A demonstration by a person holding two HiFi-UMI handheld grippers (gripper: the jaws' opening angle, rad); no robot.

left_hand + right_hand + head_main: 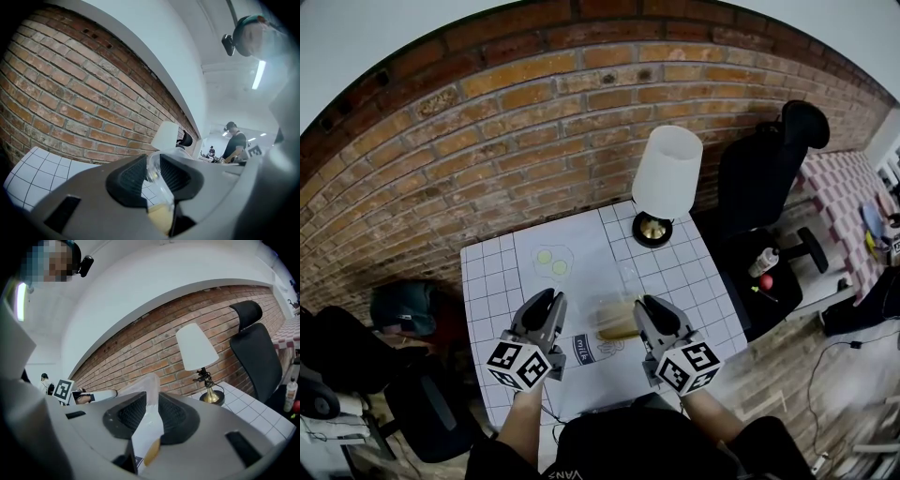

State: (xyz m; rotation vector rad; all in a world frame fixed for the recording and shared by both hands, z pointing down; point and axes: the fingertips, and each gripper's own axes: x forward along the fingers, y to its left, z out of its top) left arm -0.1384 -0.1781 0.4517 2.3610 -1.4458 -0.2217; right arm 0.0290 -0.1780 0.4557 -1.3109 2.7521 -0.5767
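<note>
A clear plastic bag (617, 314) with a tan, bread-like piece inside hangs over the white grid-patterned table (487, 272). My right gripper (649, 307) is at its right edge. My left gripper (549, 302) is to its left. In the left gripper view the left gripper (153, 171) is shut on clear film of the bag (158, 192), with yellowish contents below. In the right gripper view the right gripper (151, 408) pinches the bag (146, 430), which sticks up above the jaws.
A white-shaded lamp (667, 173) with a brass base stands at the table's far right corner against the brick wall. A sheet with two yellow discs (551, 261) lies mid-table. A black office chair (764, 178) stands right of the table. A person in a cap (403, 305) sits at the left.
</note>
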